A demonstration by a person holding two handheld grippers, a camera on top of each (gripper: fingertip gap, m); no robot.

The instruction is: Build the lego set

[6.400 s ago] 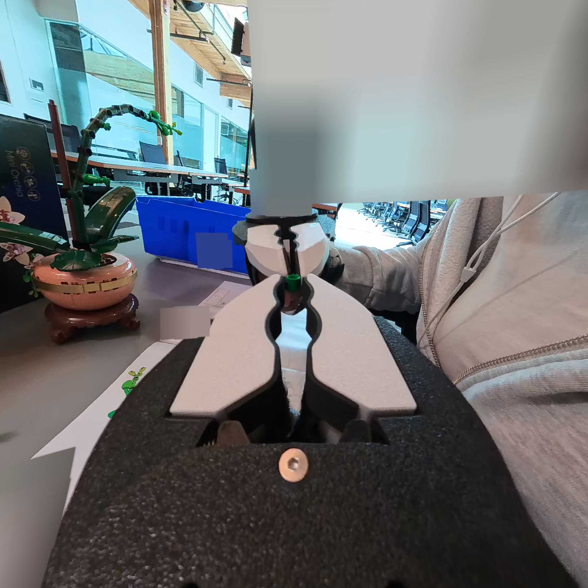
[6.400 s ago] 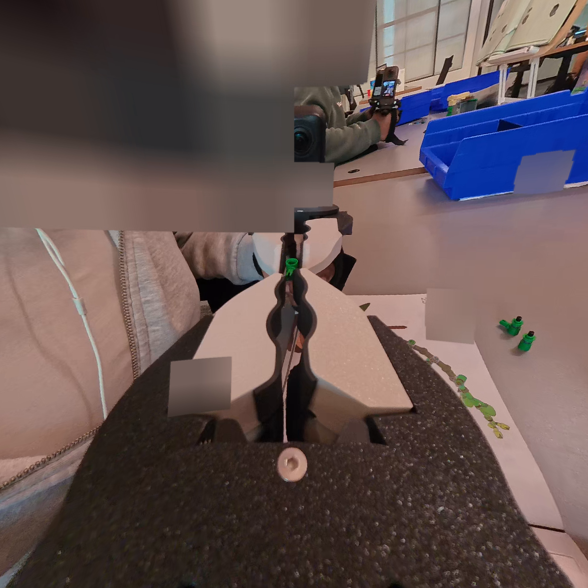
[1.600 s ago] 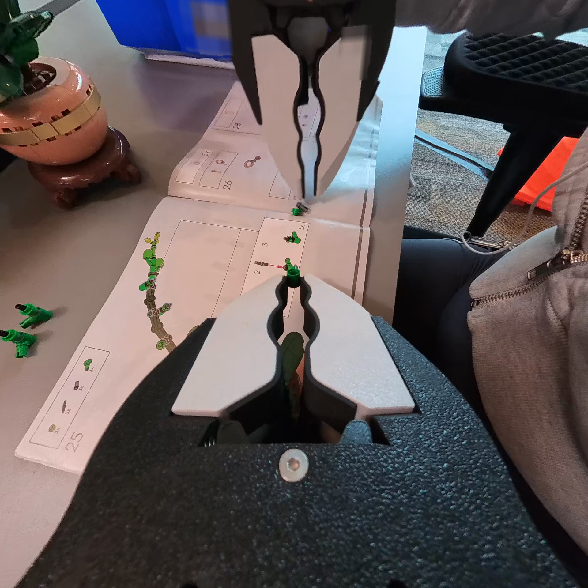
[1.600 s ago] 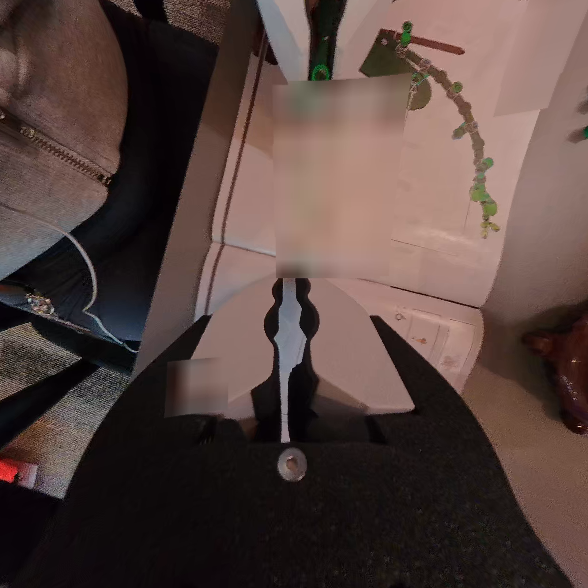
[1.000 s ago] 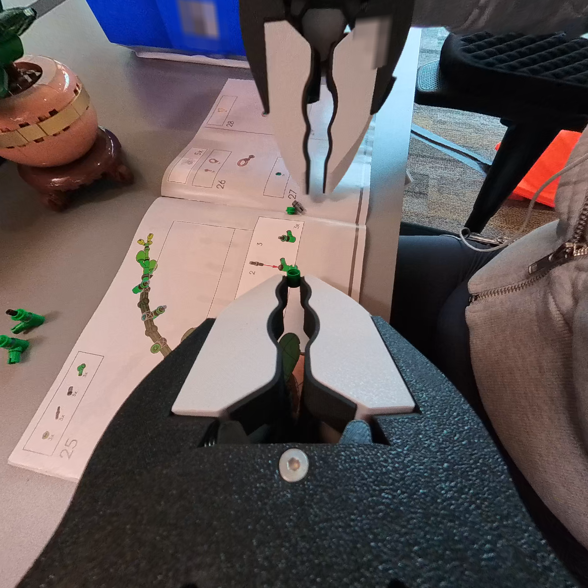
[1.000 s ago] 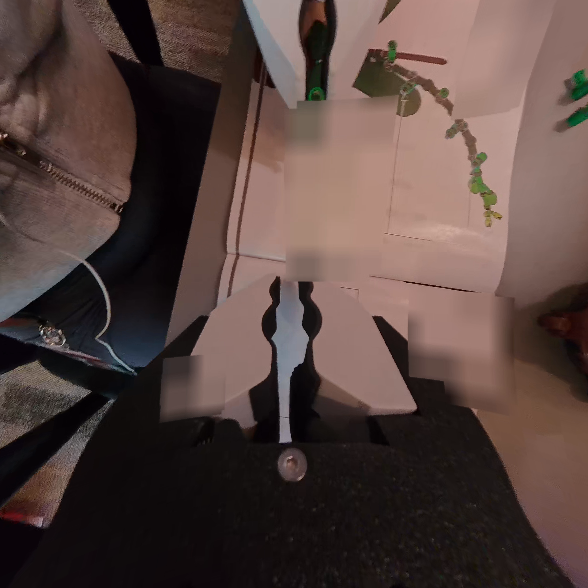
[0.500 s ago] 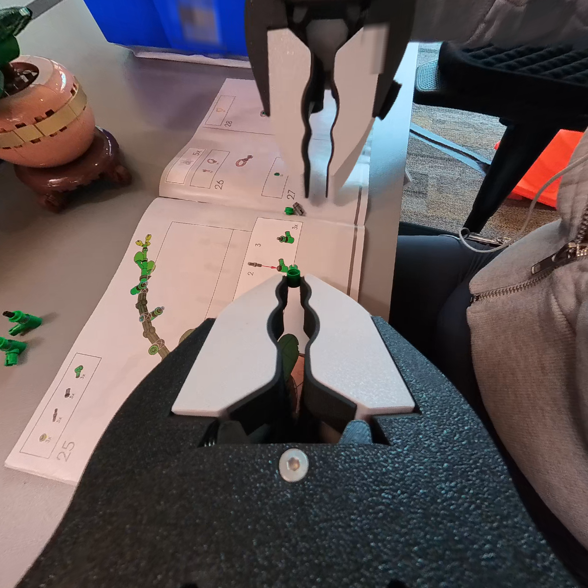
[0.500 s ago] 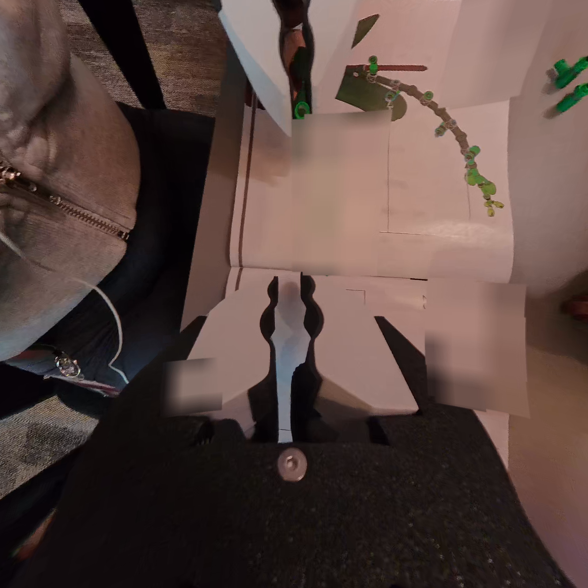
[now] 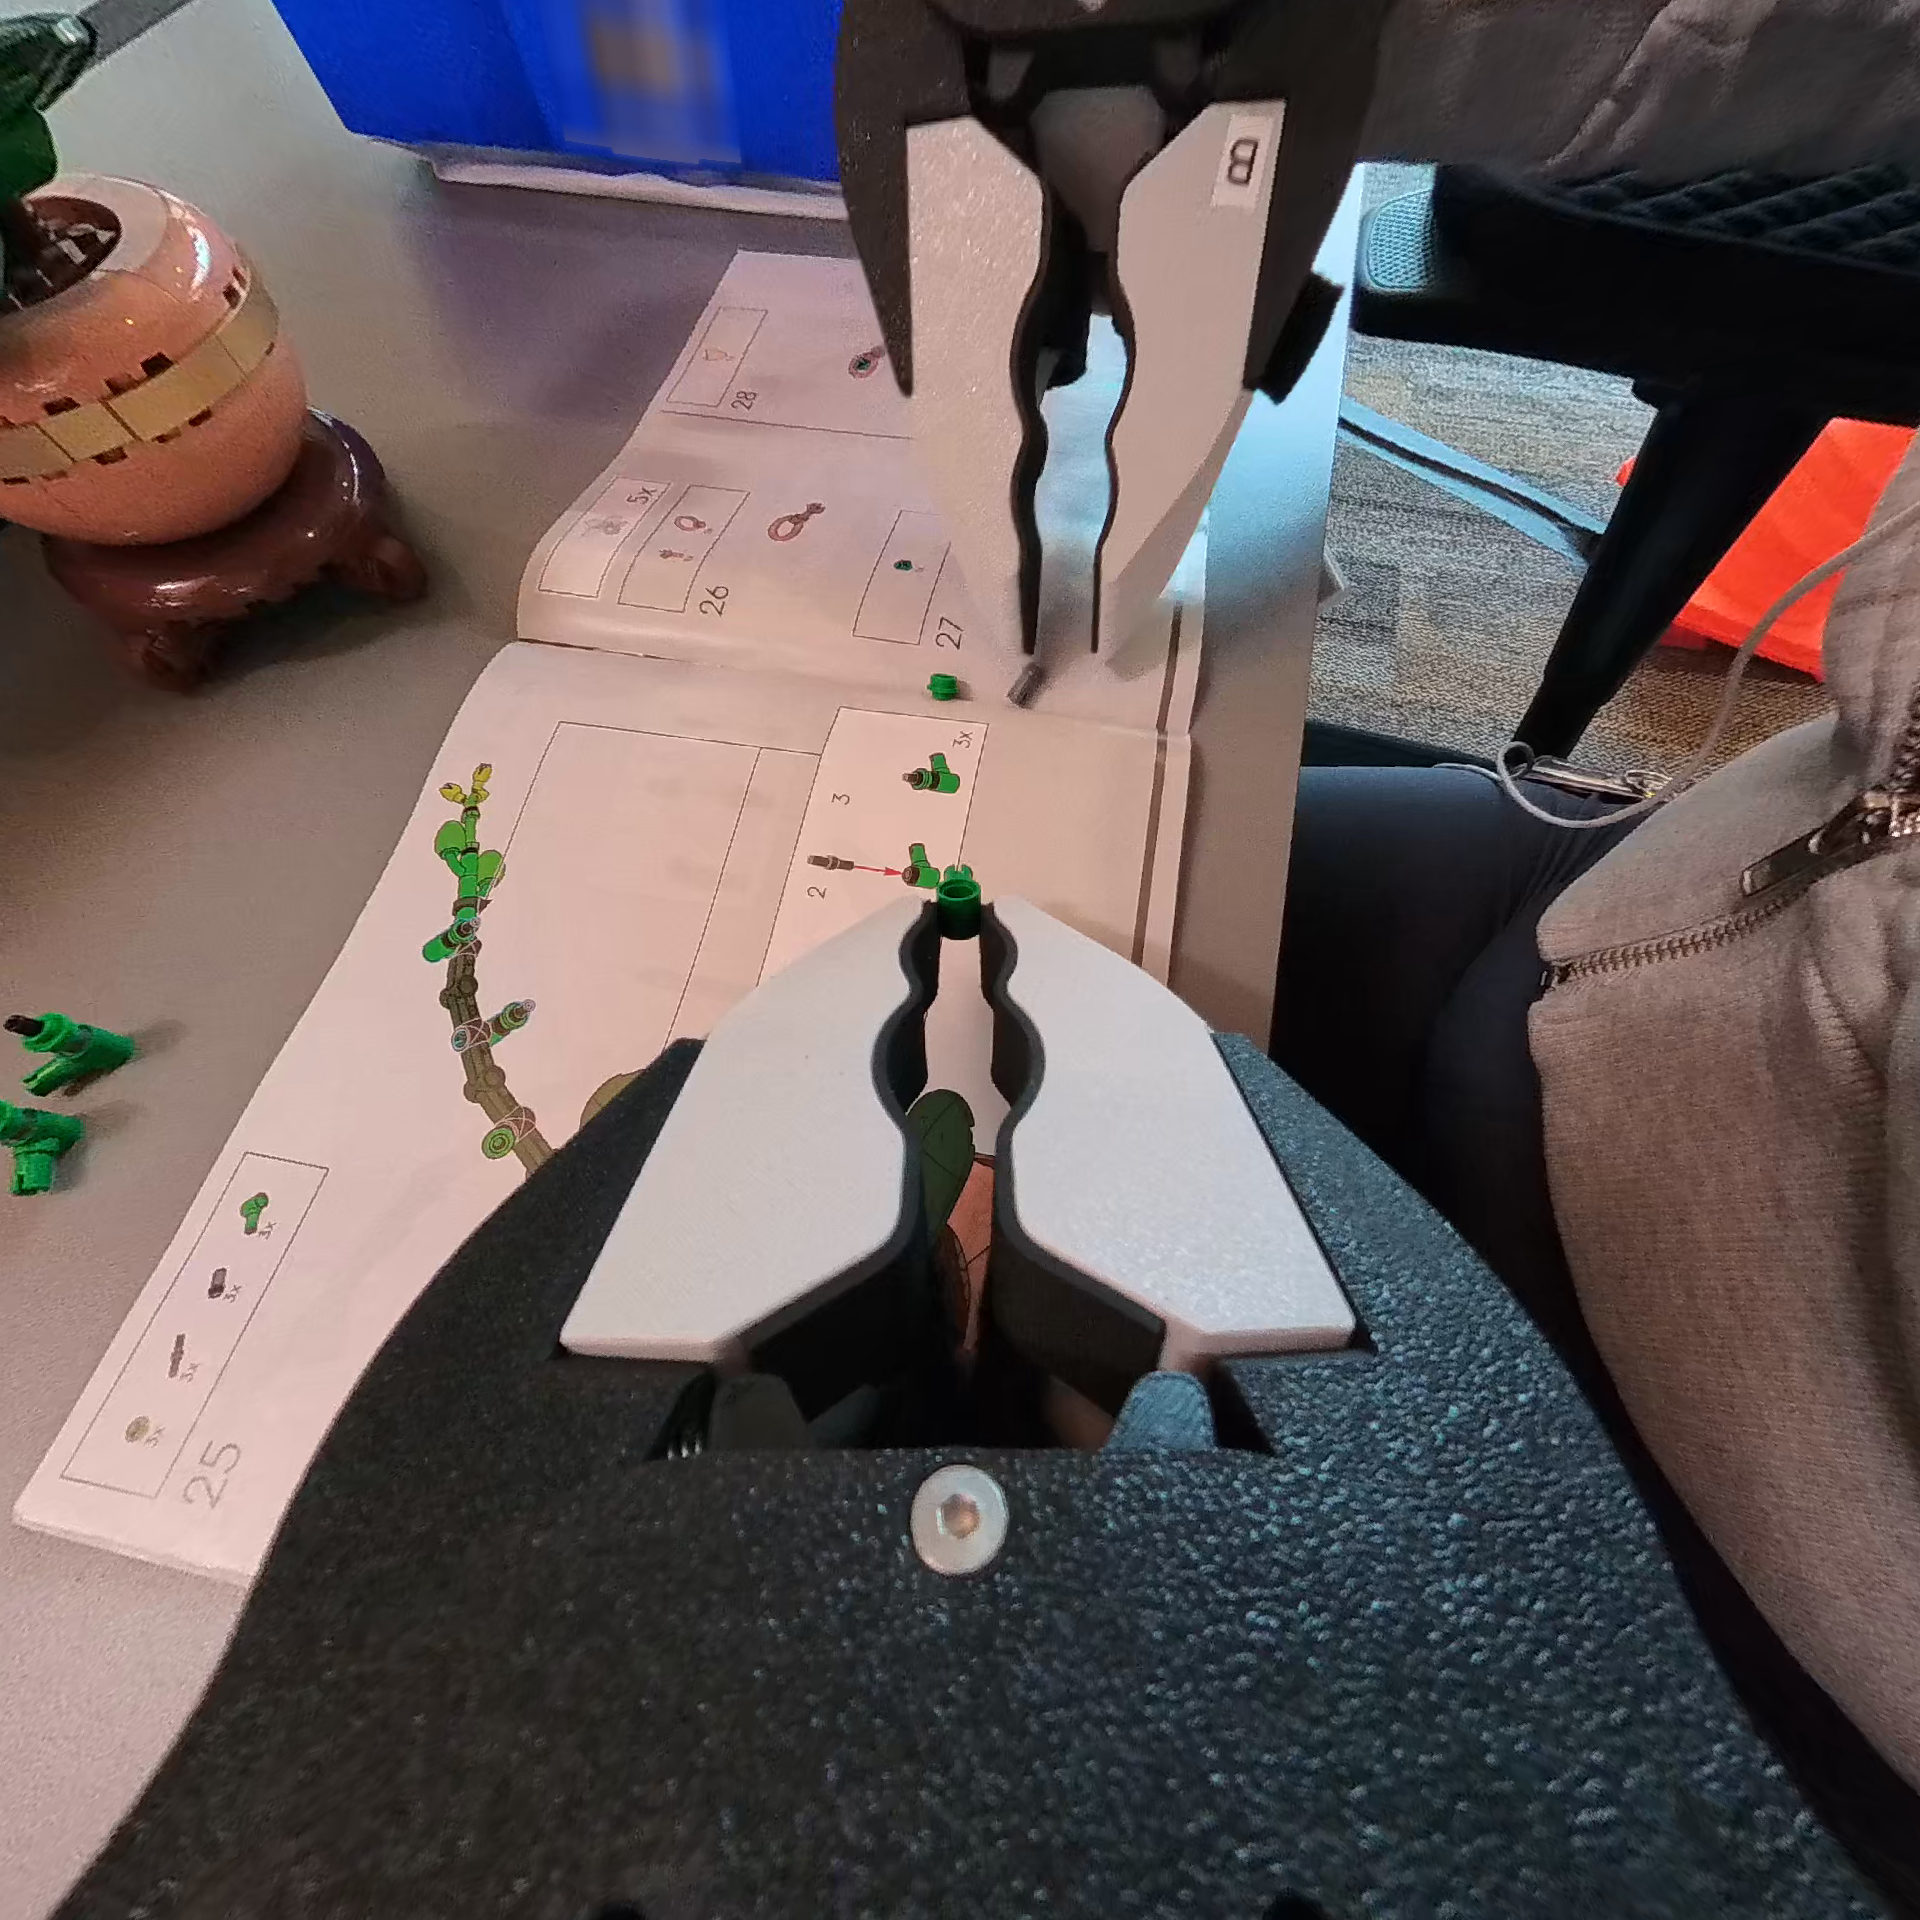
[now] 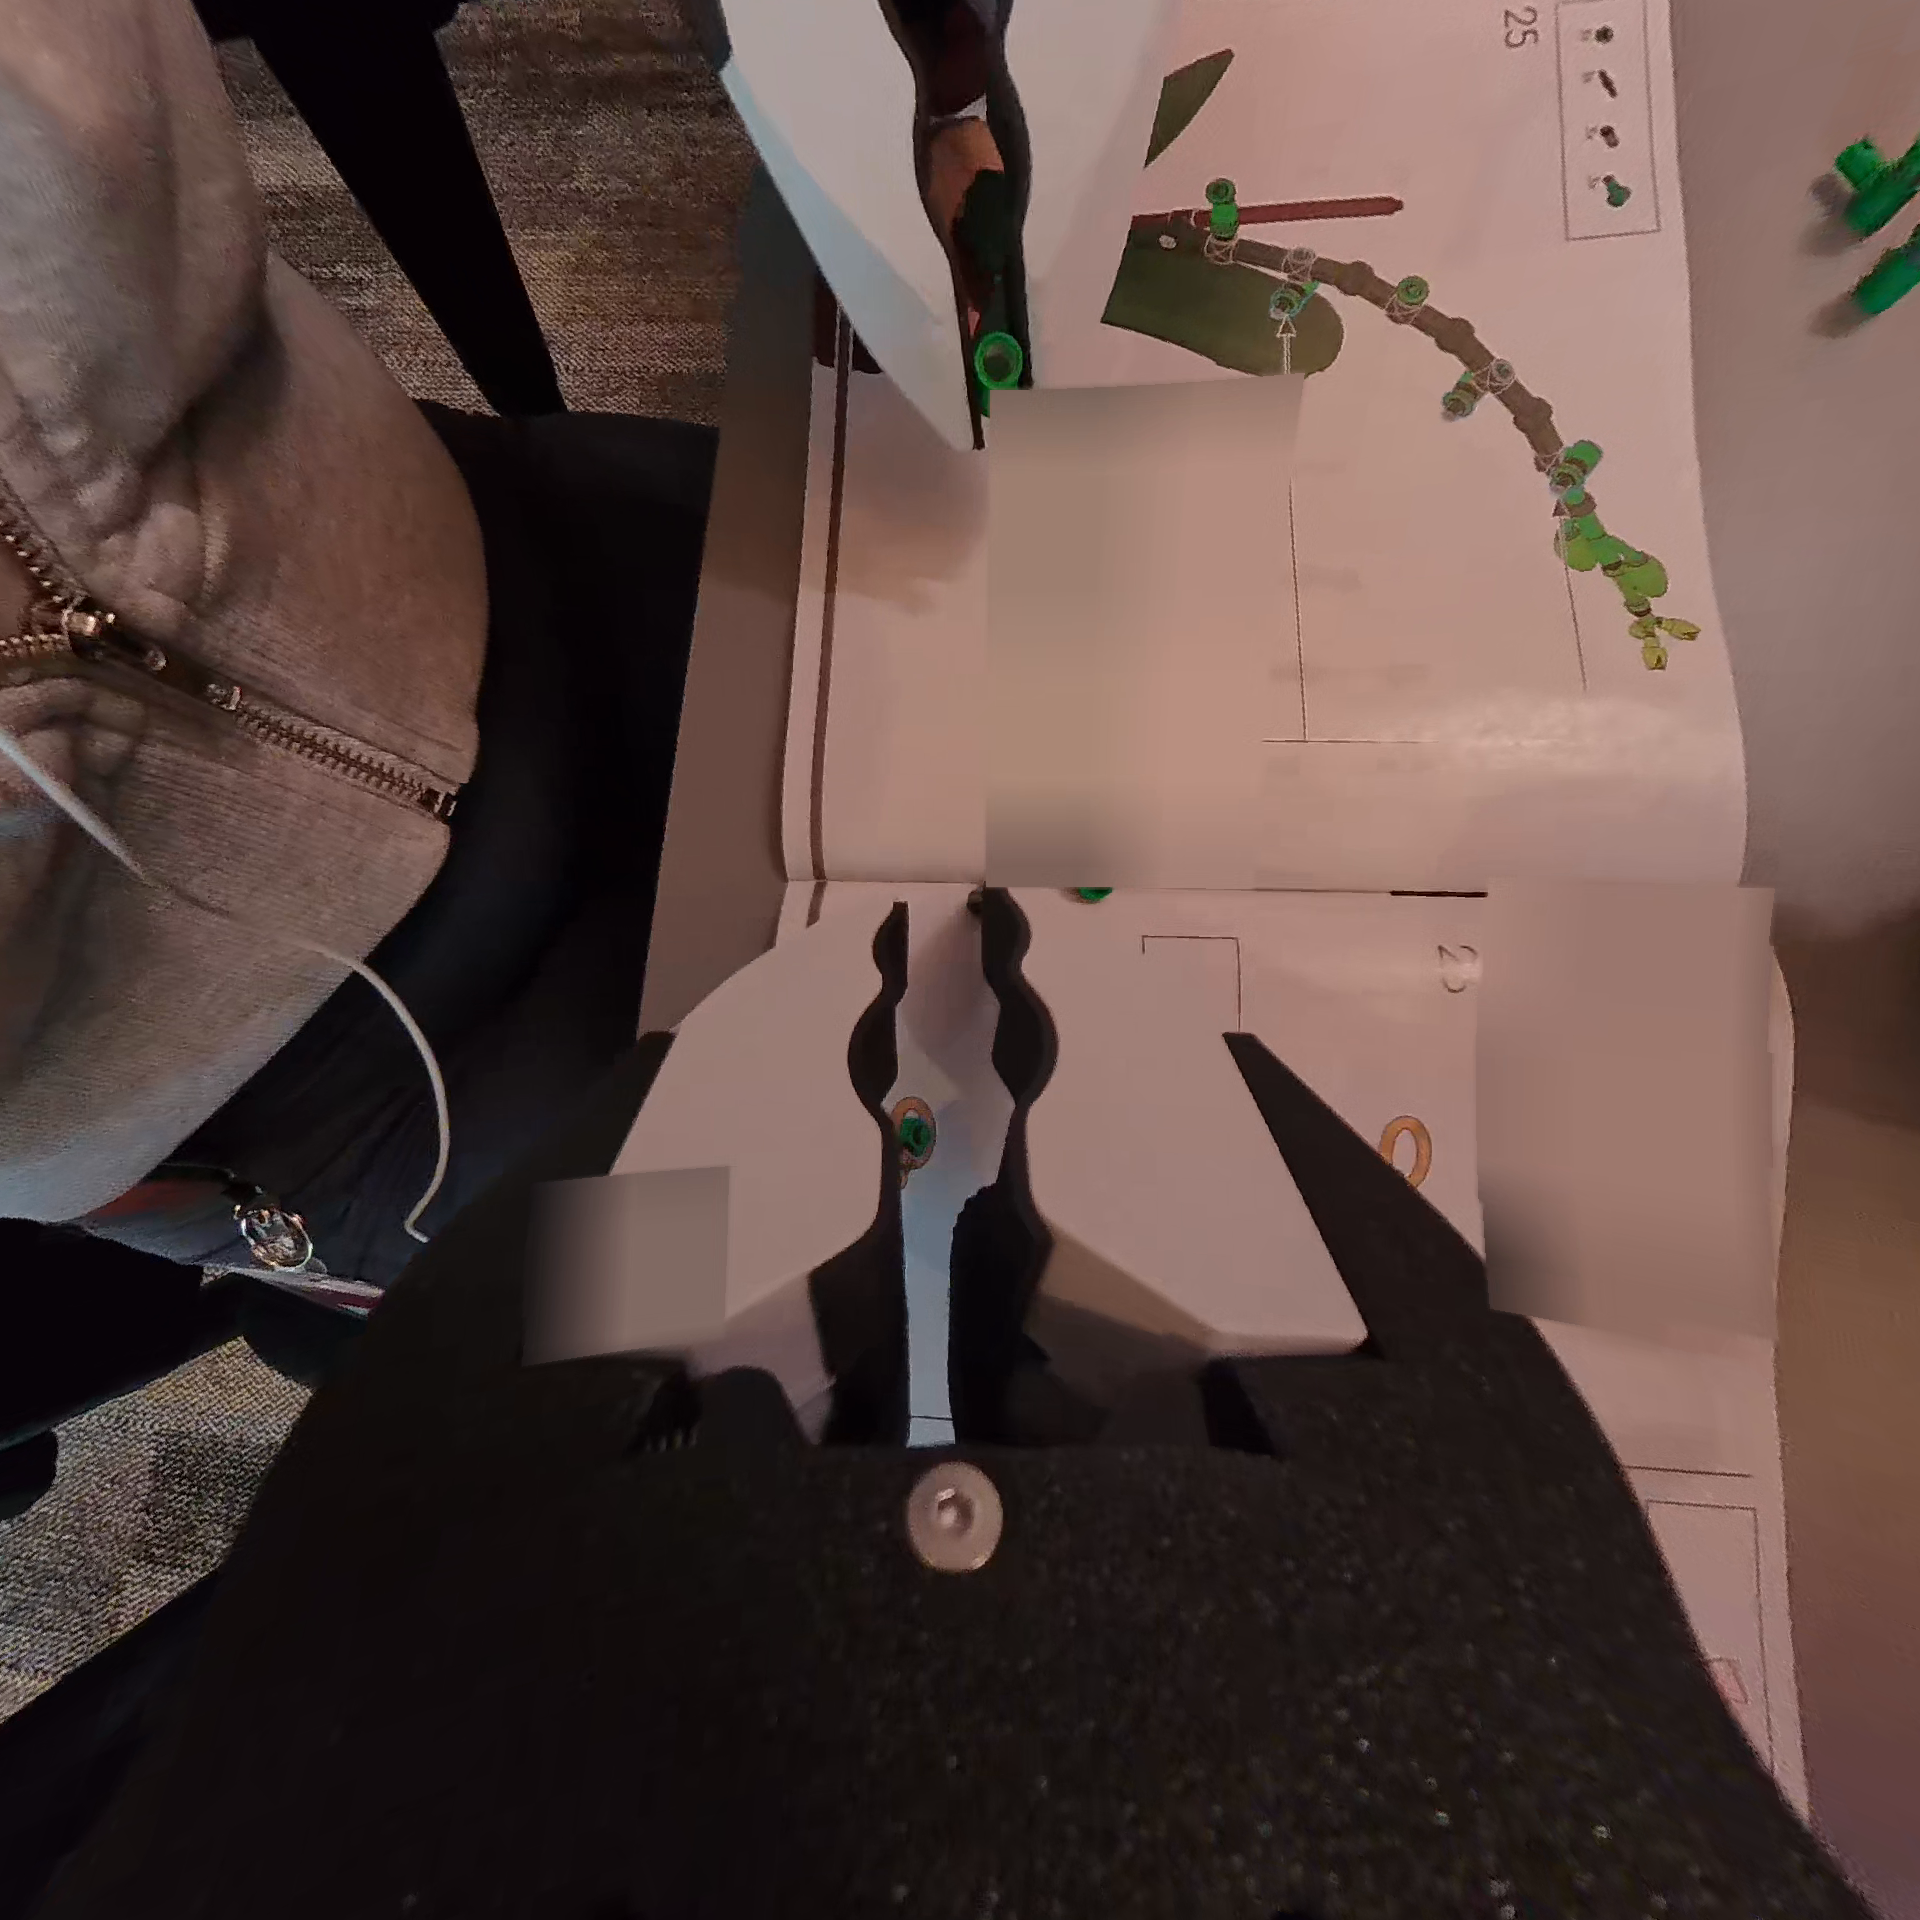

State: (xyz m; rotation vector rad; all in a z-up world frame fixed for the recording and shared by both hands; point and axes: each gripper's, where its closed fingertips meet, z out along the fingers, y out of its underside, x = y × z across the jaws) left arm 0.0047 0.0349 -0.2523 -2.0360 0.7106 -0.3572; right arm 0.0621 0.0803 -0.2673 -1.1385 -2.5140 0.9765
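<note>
Left wrist view: the left gripper [image 9: 958, 914] has its fingers [image 9: 831, 1039] drawn narrow, pinching a small green tubular brick piece [image 9: 958, 902] at their very tips, above an open instruction booklet [image 9: 644, 831] spread on the grey counter [image 9: 208, 831]. Straight ahead of the fingers the right gripper [image 9: 1060, 649] points down at the booklet's fold, its fingers a little apart with nothing between them; a short dark grey pin [image 9: 1023, 686] lies just beside its tips, and a loose green stud [image 9: 942, 685] sits on the page a little to the left of that pin. Far left of the fingers stand a pink brick-built pot on a brown stand [image 9: 156, 436] and two green elbow pieces [image 9: 52, 1091]; a blue bin [image 9: 520, 73] is beyond.

Right wrist view: the right gripper [image 10: 940, 909] hovers low over the booklet [image 10: 1558, 810], fingers [image 10: 758, 1091] slightly parted on bare page. The dark pin [image 10: 977, 902] touches or nearly touches the tip of the right-hand finger, outside the gap. Ahead, the left gripper [image 10: 987, 416] holds the green piece [image 10: 997, 362]. A person's grey zipped jacket [image 10: 208, 623] fills the left.
</note>
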